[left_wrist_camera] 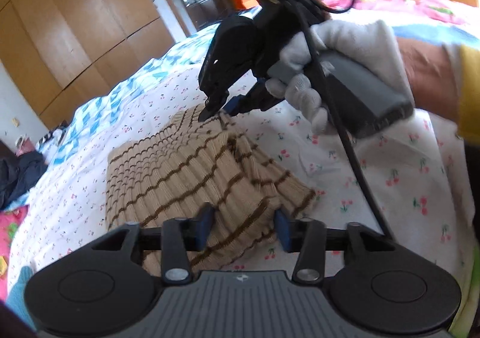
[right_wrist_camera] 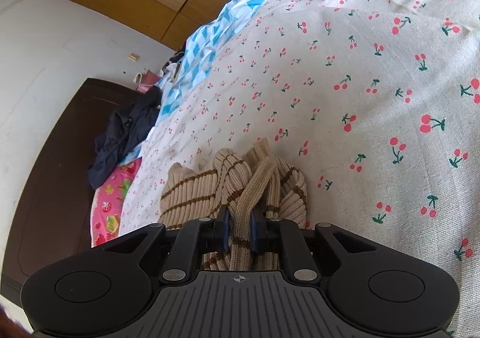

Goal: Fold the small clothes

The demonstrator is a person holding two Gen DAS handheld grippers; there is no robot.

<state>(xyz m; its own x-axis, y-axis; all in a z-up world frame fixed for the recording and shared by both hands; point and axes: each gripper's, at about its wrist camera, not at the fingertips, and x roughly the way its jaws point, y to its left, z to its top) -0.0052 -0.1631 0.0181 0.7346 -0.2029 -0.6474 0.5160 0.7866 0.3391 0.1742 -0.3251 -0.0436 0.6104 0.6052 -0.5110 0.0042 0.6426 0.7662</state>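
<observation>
A small beige knit garment with brown stripes (left_wrist_camera: 192, 170) lies on the cherry-print sheet (left_wrist_camera: 390, 188). My left gripper (left_wrist_camera: 244, 228) is open, its blue pads either side of the garment's near edge, with cloth between them. My right gripper (left_wrist_camera: 220, 111), held by a white-gloved hand (left_wrist_camera: 339, 46), is shut on the garment's far corner and lifts it into a peak. In the right wrist view the right gripper (right_wrist_camera: 240, 230) pinches a bunched ribbed fold of the garment (right_wrist_camera: 240, 188).
The bed also carries a blue-and-white checked cloth (left_wrist_camera: 99, 110) and a pink patterned cover (left_wrist_camera: 420, 7). A dark garment (right_wrist_camera: 126, 134) lies by the dark headboard (right_wrist_camera: 51, 164). Wooden wardrobes (left_wrist_camera: 75, 22) stand beyond. A cable (left_wrist_camera: 354, 158) hangs from the right gripper.
</observation>
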